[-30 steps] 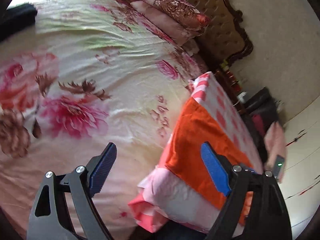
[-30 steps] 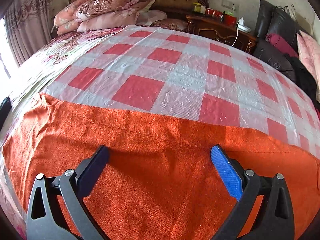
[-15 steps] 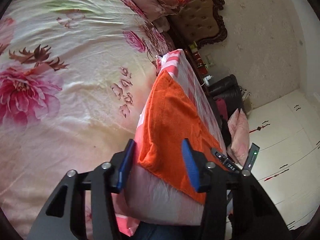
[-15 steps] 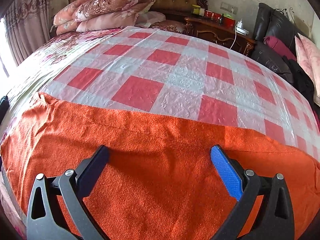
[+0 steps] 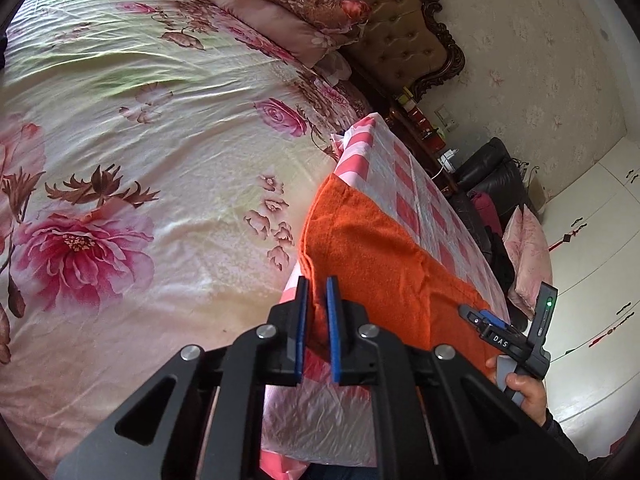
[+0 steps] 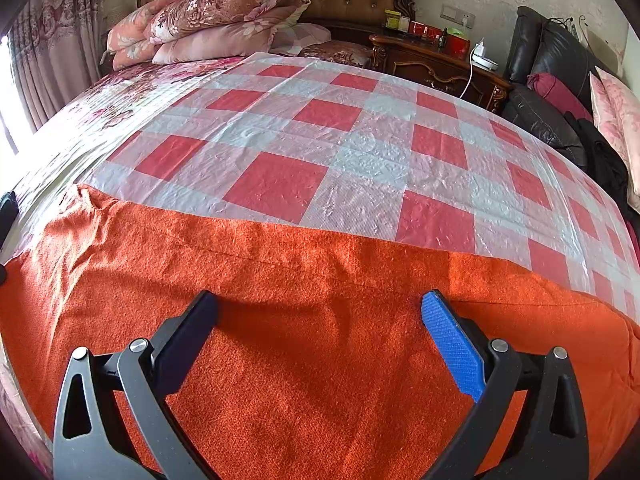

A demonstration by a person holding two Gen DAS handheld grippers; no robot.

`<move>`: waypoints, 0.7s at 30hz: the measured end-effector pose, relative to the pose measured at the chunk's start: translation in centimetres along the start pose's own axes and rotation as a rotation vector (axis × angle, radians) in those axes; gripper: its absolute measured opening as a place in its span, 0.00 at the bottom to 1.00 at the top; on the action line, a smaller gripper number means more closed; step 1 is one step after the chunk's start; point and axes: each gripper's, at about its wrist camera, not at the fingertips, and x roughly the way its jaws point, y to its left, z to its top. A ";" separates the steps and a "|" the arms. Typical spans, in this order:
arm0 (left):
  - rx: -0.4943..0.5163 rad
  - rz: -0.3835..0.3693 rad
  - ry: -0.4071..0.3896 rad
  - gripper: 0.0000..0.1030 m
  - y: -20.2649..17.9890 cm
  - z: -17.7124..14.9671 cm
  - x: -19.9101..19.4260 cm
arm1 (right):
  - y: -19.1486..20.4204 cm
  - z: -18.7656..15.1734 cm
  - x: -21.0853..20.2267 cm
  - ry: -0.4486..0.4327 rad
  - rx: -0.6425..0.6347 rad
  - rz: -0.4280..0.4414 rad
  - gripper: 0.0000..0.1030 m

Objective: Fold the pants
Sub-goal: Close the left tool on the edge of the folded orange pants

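I had left gripper (image 5: 317,300) clamped on near-left pants (image 5: 376,264) corner | right gripper (image 6: 320,320) apart above | pants ran left-right.

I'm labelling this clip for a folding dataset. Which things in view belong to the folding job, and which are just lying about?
Part of the job:
- orange pants
- left gripper, shut on the pants' edge
- right gripper, open over the pants
- checked plastic sheet beneath them

Just lying about:
- pillows
- nightstand
- black sofa

Bed (image 5: 152,128) bears checkered plastic sheet (image 6: 360,152), orange pants (image 6: 320,340), pillows (image 6: 208,28).
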 end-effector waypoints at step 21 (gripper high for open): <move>-0.339 -0.134 -0.007 0.57 4.9 -1.4 -0.9 | -0.1 0.1 0.1 0.004 0.005 0.008 0.95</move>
